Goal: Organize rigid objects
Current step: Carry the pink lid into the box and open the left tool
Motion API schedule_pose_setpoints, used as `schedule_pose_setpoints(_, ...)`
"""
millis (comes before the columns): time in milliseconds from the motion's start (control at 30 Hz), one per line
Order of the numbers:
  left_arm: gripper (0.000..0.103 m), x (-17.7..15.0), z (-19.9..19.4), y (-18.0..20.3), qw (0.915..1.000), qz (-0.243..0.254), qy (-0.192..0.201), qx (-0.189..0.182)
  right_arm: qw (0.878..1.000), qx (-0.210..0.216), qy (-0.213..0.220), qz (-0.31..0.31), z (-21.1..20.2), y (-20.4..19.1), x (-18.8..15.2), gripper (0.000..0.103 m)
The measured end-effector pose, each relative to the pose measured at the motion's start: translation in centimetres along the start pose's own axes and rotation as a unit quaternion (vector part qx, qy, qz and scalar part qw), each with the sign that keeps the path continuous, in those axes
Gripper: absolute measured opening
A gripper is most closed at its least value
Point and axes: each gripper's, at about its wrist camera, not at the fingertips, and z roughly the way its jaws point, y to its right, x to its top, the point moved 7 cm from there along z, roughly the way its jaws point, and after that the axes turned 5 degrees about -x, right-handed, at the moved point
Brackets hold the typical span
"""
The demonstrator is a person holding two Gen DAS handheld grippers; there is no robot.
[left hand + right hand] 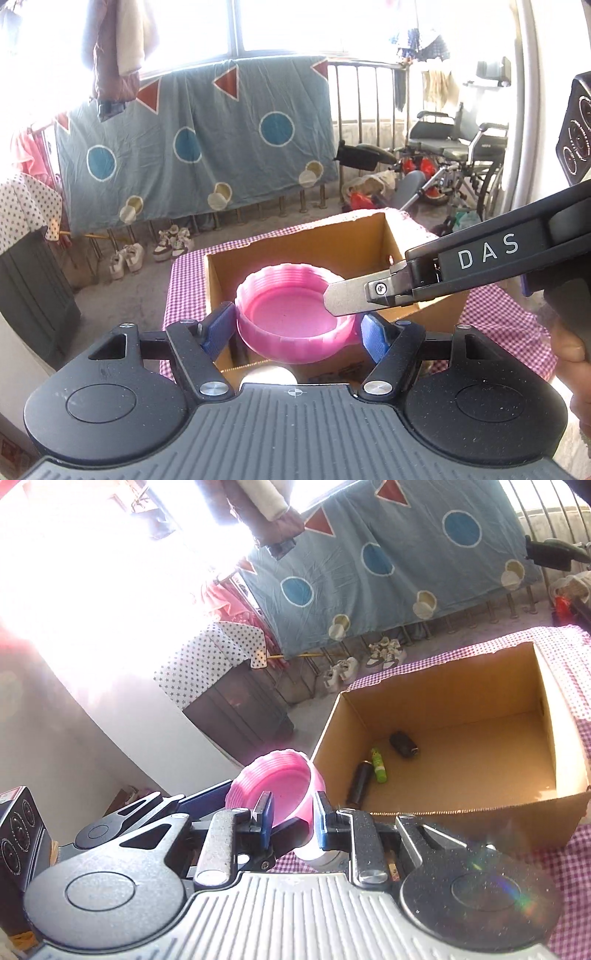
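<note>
Two tools at work: the left tool (297,328) and the right tool (293,821) both have hold of one pink bowl (295,314).
Left tool: its blue pads stand fairly wide apart and press on opposite sides of the bowl's ribbed wall, so the bowl sits across the whole gap.
Right tool: nearly closed, with its narrow gap pinching the bowl's rim; one pad is inside the bowl and one outside.
Bowl position: held in the air, clear of the checkered counter (506,325), at the near-left side of the open cardboard box (443,716) and about level with its top edge.
Bowl attitude: open side up and tilted a little in the left wrist view.
Box contents: a green bottle (379,766), a dark cylinder (360,782) and a dark rounded object (404,744) lie on the box floor near its left wall; the rest of the floor is bare.
Step in hand: probably carrying the bowl over the near wall and into the box.
Doing it well: move both tools together so the thin plastic is not twisted between two grips.
Clearance: the bowl's base should pass above the cardboard edge before going down.
Placement: the bare right part of the box floor looks best, away from the small items.
Release: lower it flat, then open the rim pinch first, I would judge.
</note>
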Motion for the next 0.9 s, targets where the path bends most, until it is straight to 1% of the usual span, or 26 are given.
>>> schedule_pose_setpoints(67,0.071,1.0,1.5,-0.7,0.9999,-0.003,-0.014,-0.004,1.0,-0.002,-0.016,0.003,1.2,0.2,1.8,0.025)
schedule_pose_setpoints(133,0.071,1.8,3.4,-1.4,0.9993,-0.002,-0.037,-0.007,0.999,-0.003,-0.046,0.011,3.2,1.2,3.7,0.025)
schedule_pose_setpoints(233,0.071,2.2,7.0,-2.7,0.9956,-0.015,-0.09,-0.022,0.995,-0.011,-0.098,0.025,6.3,2.9,5.6,0.026)
schedule_pose_setpoints(300,0.071,2.0,9.2,-3.5,0.9907,-0.031,-0.128,-0.035,0.989,-0.016,-0.143,0.044,8.9,4.6,6.4,0.026)
schedule_pose_setpoints(400,0.071,0.8,12.8,-4.4,0.979,-0.058,-0.188,-0.054,0.976,-0.023,-0.201,0.076,12.3,7.3,6.4,0.026)
schedule_pose_setpoints(500,0.071,-0.8,15.0,-4.6,0.9685,-0.075,-0.231,-0.056,0.964,-0.03,-0.246,0.096,14.9,9.4,5.5,0.026)
schedule_pose_setpoints(600,0.071,-1.9,16.0,-4.6,0.9623,-0.073,-0.257,-0.052,0.952,-0.029,-0.283,0.111,17.0,11.1,4.4,0.026)
schedule_pose_setpoints(700,0.071,-2.8,16.6,-4.7,0.9554,-0.071,-0.282,-0.053,0.943,-0.028,-0.308,0.119,18.3,12.1,3.5,0.026)
schedule_pose_setpoints(733,0.072,-3.0,16.6,-4.7,0.9544,-0.069,-0.286,-0.052,0.941,-0.029,-0.315,0.12,18.7,12.3,3.1,0.026)
schedule_pose_setpoints(800,0.073,-3.0,16.5,-4.4,0.9542,-0.049,-0.292,-0.046,0.937,-0.028,-0.325,0.121,19.4,12.4,2.7,0.027)
schedule_pose_setpoints(900,0.076,-2.9,16.7,-4.3,0.9537,-0.043,-0.294,-0.047,0.933,-0.028,-0.338,0.123,20.3,12.4,2.1,0.027)
